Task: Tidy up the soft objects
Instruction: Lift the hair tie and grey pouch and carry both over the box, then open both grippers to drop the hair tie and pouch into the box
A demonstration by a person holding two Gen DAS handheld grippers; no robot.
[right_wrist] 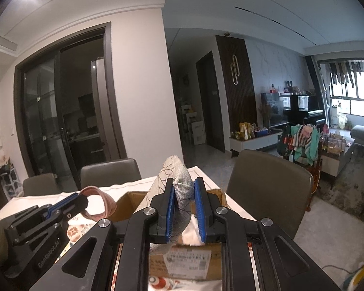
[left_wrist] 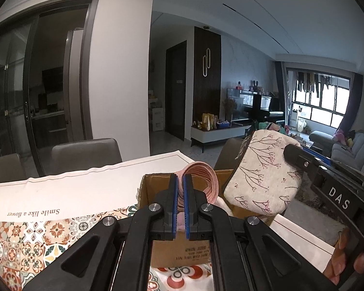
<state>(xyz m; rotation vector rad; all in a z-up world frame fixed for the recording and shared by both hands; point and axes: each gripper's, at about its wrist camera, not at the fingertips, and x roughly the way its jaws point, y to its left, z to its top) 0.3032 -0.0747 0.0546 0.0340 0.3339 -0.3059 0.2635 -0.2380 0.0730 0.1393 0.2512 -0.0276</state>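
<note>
My left gripper (left_wrist: 181,179) is shut on a pink ribbed fabric ring (left_wrist: 201,177) and holds it over the near left part of an open cardboard box (left_wrist: 182,249). My right gripper (right_wrist: 184,186) is shut on a beige pouch with a branch print (right_wrist: 176,177), held above the same box (right_wrist: 182,262). In the left wrist view the pouch (left_wrist: 262,172) hangs at the right over the box, with the right gripper (left_wrist: 296,155) clamped on its edge. In the right wrist view the left gripper (right_wrist: 81,197) and the pink ring (right_wrist: 102,201) show at the left. White fabric (right_wrist: 191,232) lies inside the box.
The box stands on a table under a patterned tablecloth (left_wrist: 36,230) with a white area (left_wrist: 72,189). Grey chairs stand at the far side (left_wrist: 85,152) and at the right (right_wrist: 267,189). A living room with a sofa (left_wrist: 351,148) lies beyond.
</note>
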